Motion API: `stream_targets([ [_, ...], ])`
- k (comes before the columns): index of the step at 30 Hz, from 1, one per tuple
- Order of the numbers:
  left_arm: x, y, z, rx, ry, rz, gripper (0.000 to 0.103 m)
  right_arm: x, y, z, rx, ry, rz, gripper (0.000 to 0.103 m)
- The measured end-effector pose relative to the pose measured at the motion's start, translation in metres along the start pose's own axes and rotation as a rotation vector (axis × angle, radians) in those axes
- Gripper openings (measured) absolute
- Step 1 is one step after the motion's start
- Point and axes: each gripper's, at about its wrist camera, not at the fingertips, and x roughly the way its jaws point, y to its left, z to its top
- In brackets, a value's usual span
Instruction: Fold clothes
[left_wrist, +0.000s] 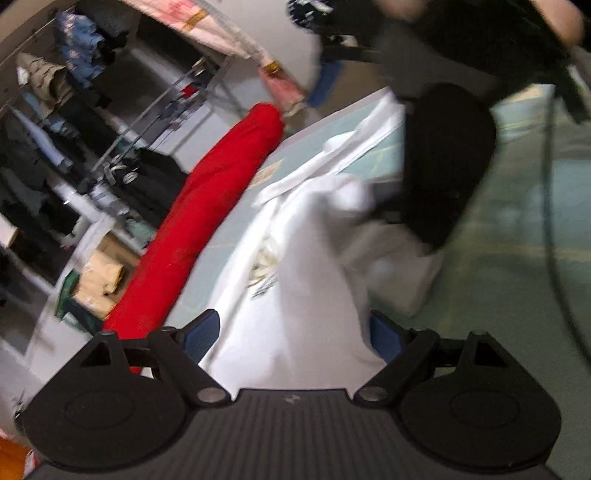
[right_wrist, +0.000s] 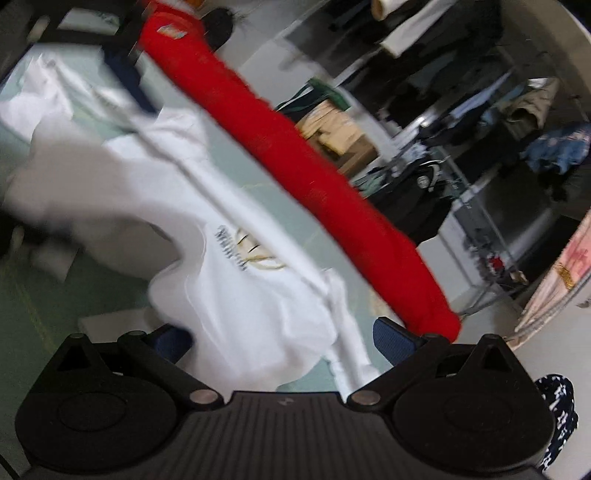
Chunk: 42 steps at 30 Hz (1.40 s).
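A white shirt (left_wrist: 295, 258) with a small printed logo (right_wrist: 243, 251) lies crumpled on the green mat table (left_wrist: 517, 295). In the left wrist view my left gripper (left_wrist: 293, 336) stands open, its blue pads wide apart with a raised fold of the shirt between them. My right gripper (right_wrist: 282, 341) is open too, and the shirt's edge and a sleeve lie between its pads. Across the shirt, the right gripper (left_wrist: 447, 166) shows as a blurred black shape in the left wrist view. The left gripper (right_wrist: 122, 70) appears at the far end in the right wrist view.
A long red fabric roll (left_wrist: 207, 221) (right_wrist: 314, 177) lies along the table's edge. Beyond it stand clothes racks (left_wrist: 74, 110) and cardboard boxes (right_wrist: 332, 129) on the floor. A black cable (left_wrist: 550, 221) crosses the table. Dark patterned cloth (right_wrist: 557, 406) sits at the right.
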Motion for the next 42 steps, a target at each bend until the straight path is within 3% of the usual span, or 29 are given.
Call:
stream_targets([
  [4, 0.004, -0.021, 0.005, 0.031, -0.025, -0.011, 0.087, -0.001, -0.010, 0.007, 0.023, -0.028, -0.014, 0.103],
  [6, 0.012, -0.024, 0.006, 0.007, -0.014, 0.021, 0.087, -0.001, -0.014, 0.011, 0.033, -0.040, -0.016, 0.103],
  [12, 0.036, -0.024, 0.000, -0.058, 0.076, 0.223, 0.087, 0.003, -0.015, 0.008, 0.050, -0.044, -0.018, 0.103],
  [15, 0.030, -0.012, -0.014, -0.095, 0.141, 0.269, 0.087, 0.007, -0.017, 0.003, 0.059, -0.033, -0.025, 0.103],
  [21, -0.011, 0.006, -0.027, 0.049, 0.149, 0.383, 0.087, 0.013, -0.023, -0.004, 0.097, -0.022, 0.016, 0.103],
  [25, -0.018, 0.011, -0.020, 0.025, 0.119, 0.380, 0.087, 0.012, -0.005, -0.008, 0.062, -0.018, 0.043, 0.103],
  [29, 0.001, -0.018, -0.026, 0.045, 0.161, 0.278, 0.081, 0.011, 0.012, -0.012, 0.026, -0.015, 0.069, 0.103],
  [33, 0.016, -0.036, -0.030, 0.078, 0.164, 0.294, 0.070, 0.011, 0.034, -0.019, -0.035, -0.010, 0.082, 0.103],
  [37, 0.017, -0.044, -0.036, 0.120, 0.136, 0.356, 0.069, 0.009, 0.056, -0.026, -0.133, -0.037, 0.041, 0.103],
  [42, 0.015, -0.035, -0.033, 0.122, 0.125, 0.394, 0.070, 0.004, 0.054, -0.026, -0.150, -0.055, -0.046, 0.103],
])
